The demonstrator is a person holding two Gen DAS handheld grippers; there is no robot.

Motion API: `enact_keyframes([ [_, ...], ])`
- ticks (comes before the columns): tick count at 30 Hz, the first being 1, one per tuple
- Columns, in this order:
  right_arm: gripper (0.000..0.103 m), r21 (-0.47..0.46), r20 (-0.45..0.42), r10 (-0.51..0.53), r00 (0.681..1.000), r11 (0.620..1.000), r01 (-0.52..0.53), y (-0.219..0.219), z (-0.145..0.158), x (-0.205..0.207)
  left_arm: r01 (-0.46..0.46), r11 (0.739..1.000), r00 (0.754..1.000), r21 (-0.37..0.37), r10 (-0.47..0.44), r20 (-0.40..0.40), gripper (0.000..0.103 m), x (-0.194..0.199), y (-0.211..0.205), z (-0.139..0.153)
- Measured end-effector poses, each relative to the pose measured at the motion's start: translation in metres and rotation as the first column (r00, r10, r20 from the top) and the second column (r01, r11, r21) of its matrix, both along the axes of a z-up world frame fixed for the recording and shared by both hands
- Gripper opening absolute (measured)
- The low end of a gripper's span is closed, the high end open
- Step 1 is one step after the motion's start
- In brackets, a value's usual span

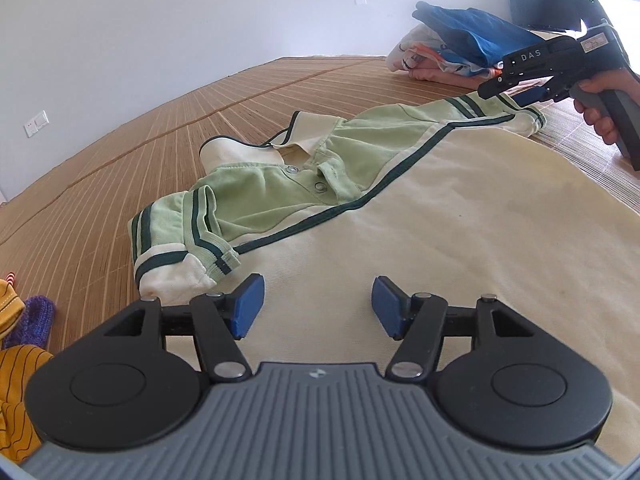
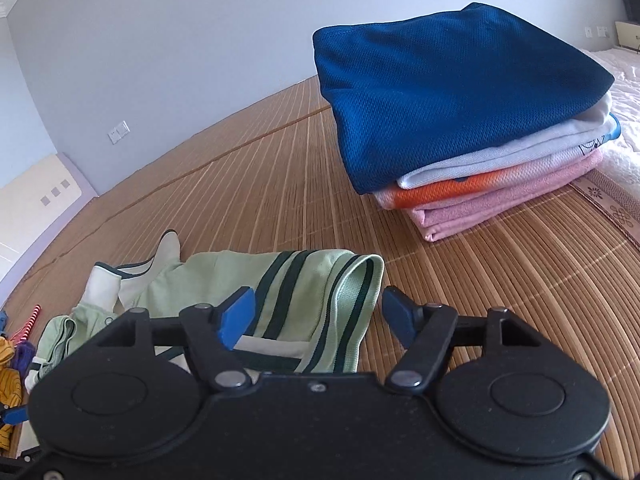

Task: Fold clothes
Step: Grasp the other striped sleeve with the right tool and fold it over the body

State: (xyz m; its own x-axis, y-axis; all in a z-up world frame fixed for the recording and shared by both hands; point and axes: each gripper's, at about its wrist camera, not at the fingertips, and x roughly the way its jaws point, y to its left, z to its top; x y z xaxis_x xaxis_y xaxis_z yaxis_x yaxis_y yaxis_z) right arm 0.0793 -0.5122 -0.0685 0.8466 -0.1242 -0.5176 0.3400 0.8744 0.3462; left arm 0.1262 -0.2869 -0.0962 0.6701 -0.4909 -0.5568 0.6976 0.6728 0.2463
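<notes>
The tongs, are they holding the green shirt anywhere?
No. Both the left tongs and the right tongs are open, gripping nothing. The green shirt just lies on the mat.

Hidden and cut-off parts

The polo shirt's hem runs out of the left wrist view; in the right wrist view the right claw's body covers most of it. The yellow striped garment is cropped at the left edge. The print on the stack's white layer is unreadable.
</notes>
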Motion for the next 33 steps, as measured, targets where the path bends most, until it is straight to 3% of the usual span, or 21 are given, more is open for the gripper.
enact_keyframes([
  [3,0.072,-0.06,0.019,-0.038,0.999,0.997,0.039,0.002,0.002,0.0,0.011,1.0,1.0,-0.005,-0.011,0.016,0.073,-0.005,-0.004,-0.003],
  [7,0.072,0.005,0.023,-0.023,0.999,1.0,0.023,-0.008,-0.003,0.002,0.021,0.999,1.0,-0.026,-0.021,0.017,0.079,-0.009,-0.007,-0.01],
  [9,0.07,-0.006,0.019,-0.03,0.999,1.0,0.03,-0.006,-0.004,0.003,0.018,0.999,1.0,-0.035,-0.017,0.014,0.081,-0.008,-0.007,-0.012],
  [14,0.061,-0.055,0.011,-0.023,1.0,0.998,0.023,0.014,-0.004,0.004,-0.001,0.998,1.0,-0.067,0.0,-0.026,0.087,0.001,-0.003,-0.013],
  [15,0.053,-0.076,0.003,-0.015,1.0,0.997,0.015,0.018,-0.004,0.006,-0.005,0.997,0.999,-0.075,0.002,-0.038,0.088,0.003,-0.002,-0.014],
  [18,0.013,-0.104,-0.015,0.022,1.0,0.994,-0.023,0.026,-0.004,0.01,-0.014,0.996,0.999,-0.084,0.009,-0.054,0.09,0.006,-0.001,-0.014],
  [21,0.013,-0.096,-0.004,0.031,1.0,0.995,-0.031,0.032,0.002,0.009,-0.014,0.997,0.999,-0.071,0.012,-0.034,0.09,0.003,-0.004,-0.014],
  [27,0.013,-0.242,0.062,0.095,0.994,0.967,-0.077,0.063,0.037,0.011,-0.014,0.997,0.999,-0.073,0.011,-0.037,0.09,0.004,-0.004,-0.015],
  [33,0.013,-0.282,0.037,0.135,0.99,0.952,-0.119,0.089,0.041,0.028,-0.015,0.997,0.999,-0.079,0.012,-0.047,0.09,0.005,-0.004,-0.015],
])
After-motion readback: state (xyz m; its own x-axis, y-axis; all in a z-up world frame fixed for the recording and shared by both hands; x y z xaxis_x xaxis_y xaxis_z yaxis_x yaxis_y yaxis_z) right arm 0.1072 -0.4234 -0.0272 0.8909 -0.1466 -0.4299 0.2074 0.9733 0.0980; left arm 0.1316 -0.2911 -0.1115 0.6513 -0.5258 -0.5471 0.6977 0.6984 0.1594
